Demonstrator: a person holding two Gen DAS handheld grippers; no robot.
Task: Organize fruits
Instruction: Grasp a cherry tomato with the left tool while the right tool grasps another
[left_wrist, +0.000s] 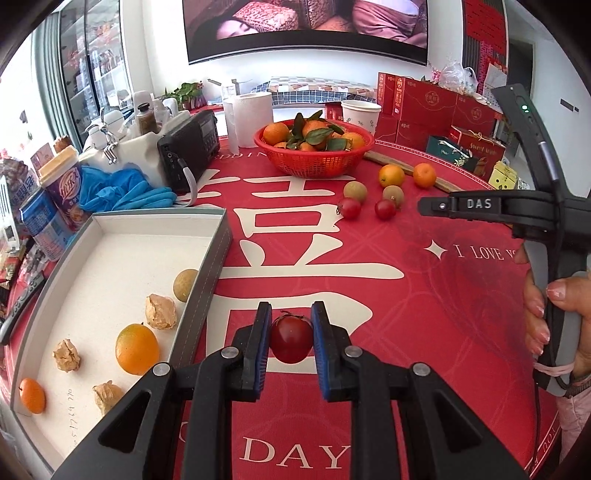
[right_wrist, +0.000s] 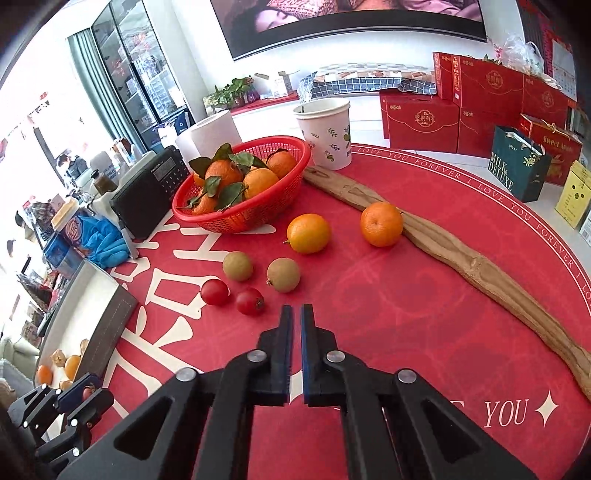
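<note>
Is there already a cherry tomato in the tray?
No, the tray holds only orange fruits, husked fruits and one tan round fruit; the left tongs grip a cherry tomato beside it.

Landmark: grey tray. Its raised right wall stands between the left gripper, clamped on a cherry tomato, and the tray floor. Inside, bare floor fills the far half; an orange, longan and husked fruits crowd the near half. Right of the tray, the red tablecloth lies open up to loose fruit near the red basket. Right gripper hangs well right of the tray, fingers nearly together.
</note>
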